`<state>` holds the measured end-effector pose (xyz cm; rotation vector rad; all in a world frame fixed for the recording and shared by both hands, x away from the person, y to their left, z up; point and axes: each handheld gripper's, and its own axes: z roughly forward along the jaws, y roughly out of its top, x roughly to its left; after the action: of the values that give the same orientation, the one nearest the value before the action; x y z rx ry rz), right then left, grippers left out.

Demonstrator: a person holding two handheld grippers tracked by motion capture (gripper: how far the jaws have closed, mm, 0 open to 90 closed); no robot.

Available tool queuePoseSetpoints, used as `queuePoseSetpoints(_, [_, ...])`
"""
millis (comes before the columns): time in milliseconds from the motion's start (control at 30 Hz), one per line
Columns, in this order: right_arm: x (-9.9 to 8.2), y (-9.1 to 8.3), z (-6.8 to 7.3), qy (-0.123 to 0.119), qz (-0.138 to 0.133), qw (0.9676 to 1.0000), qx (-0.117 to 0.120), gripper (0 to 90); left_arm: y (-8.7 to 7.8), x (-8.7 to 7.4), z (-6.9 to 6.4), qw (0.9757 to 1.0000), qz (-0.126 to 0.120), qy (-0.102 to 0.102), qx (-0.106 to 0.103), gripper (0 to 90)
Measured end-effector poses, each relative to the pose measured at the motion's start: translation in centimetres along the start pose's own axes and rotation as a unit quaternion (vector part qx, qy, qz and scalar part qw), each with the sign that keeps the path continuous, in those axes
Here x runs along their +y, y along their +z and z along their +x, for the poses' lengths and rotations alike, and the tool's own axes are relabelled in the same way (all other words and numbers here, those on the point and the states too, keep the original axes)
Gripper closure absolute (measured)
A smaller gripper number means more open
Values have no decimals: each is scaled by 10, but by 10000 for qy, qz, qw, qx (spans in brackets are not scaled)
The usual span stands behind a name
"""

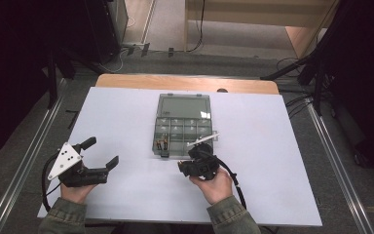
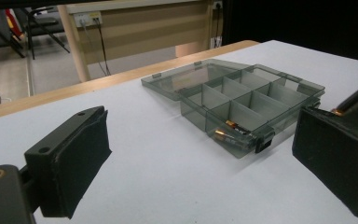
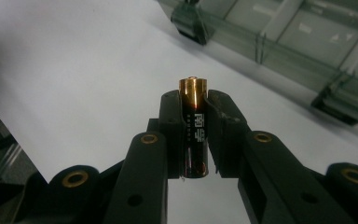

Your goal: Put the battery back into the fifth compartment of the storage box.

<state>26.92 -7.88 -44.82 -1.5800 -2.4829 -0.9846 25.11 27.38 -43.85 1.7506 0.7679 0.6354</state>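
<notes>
right gripper (image 3: 195, 135) pinching a battery (image 3: 195, 130) near the worktop's front edge, beside the organiser box (image 1: 182, 127); best lowered level into a front compartment. left gripper (image 1: 100, 152) spread, idle at front left.

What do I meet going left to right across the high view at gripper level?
Left gripper, open, then the compartment box with batteries in its near-left cell, then the right gripper shut on a battery.
</notes>
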Motion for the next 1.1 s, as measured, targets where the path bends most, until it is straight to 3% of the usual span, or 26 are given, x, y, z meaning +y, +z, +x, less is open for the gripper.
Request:
queuePoseSetpoints(533, [33,12,-1,522,-470,9968,374,777,-2,1,1,10000,8,-76,-2,36])
queuePoseSetpoints(867, [50,21,-10,1037,-767,9888,752,778,-2,1,1,10000,-17,-85,-13,34])
queuePoseSetpoints(1100, [59,29,-15,1240,-865,9854,788,777,-3,2,2,9999,-42,-101,1,34])
